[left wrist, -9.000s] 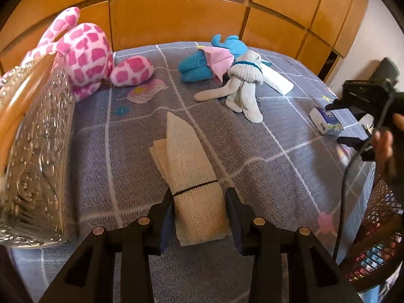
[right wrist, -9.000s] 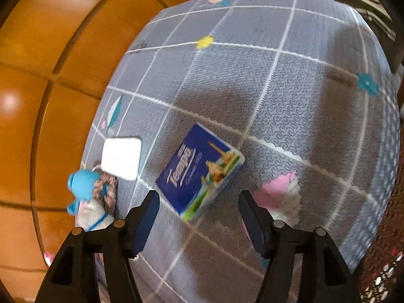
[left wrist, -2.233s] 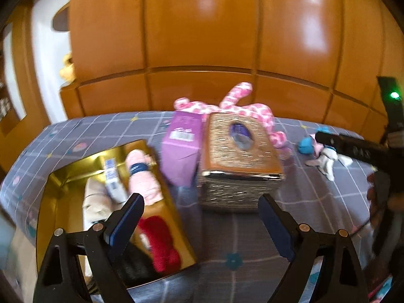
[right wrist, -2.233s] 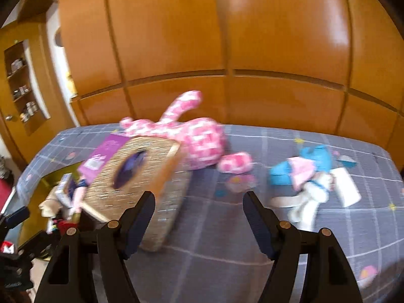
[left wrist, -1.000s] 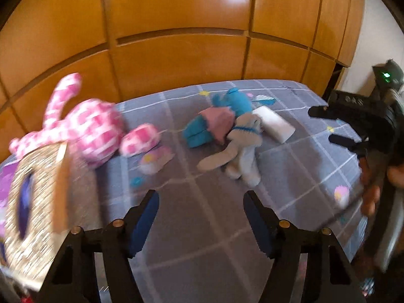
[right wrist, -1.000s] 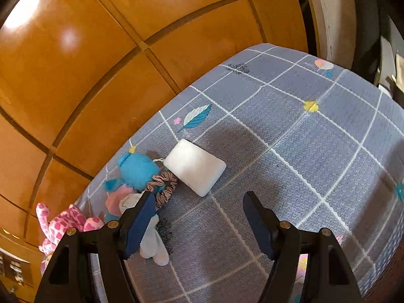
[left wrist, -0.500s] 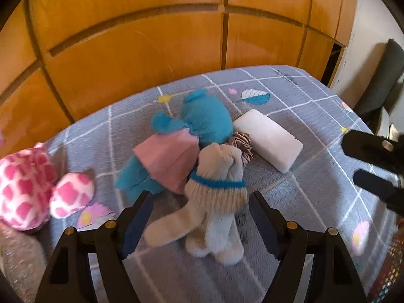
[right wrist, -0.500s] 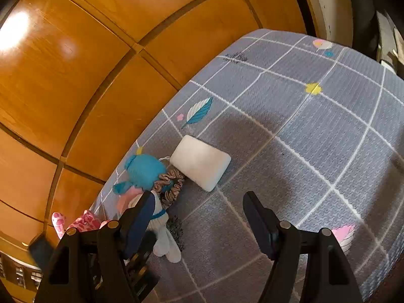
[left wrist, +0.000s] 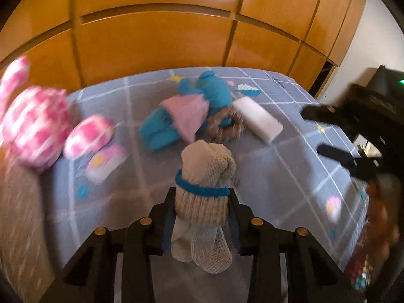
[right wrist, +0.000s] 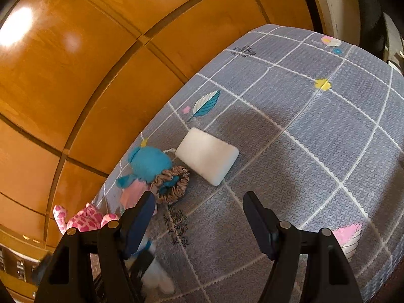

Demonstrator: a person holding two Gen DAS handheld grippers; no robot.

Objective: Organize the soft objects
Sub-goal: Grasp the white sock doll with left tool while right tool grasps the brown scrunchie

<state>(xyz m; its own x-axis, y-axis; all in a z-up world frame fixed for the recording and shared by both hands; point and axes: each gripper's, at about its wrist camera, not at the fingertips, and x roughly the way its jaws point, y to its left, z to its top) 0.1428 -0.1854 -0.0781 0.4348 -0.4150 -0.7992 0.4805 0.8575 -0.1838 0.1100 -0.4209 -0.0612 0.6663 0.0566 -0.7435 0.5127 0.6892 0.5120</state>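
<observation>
Right now my left tool [left wrist: 202, 202] is clamped on the rolled beige socks [left wrist: 204, 189], its two fingers pressed against the ribbed cuff just below the blue band, with the loose toe ends hanging down toward six o'clock. I judge the bundle to be lifted clear of the grey checked table [left wrist: 290, 176], though blur keeps me from being sure. My right tool [right wrist: 199, 217] stands wide and holds nothing, hovering over the cloth with the white sponge [right wrist: 207, 155] at about twelve o'clock and the brown scrunchie [right wrist: 171, 184] at about eleven, touching the blue plush doll [right wrist: 149, 161]. The pink spotted plush [left wrist: 32, 128] sits at nine o'clock in the left view, well apart from the socks. So the step in hand, as I read it, is carrying one picked soft item off to wherever the soft things are gathered; no container shows in either view. Next I should keep the squeeze steady, since knitted fabric can slip, and swing left to find the drop spot.
</observation>
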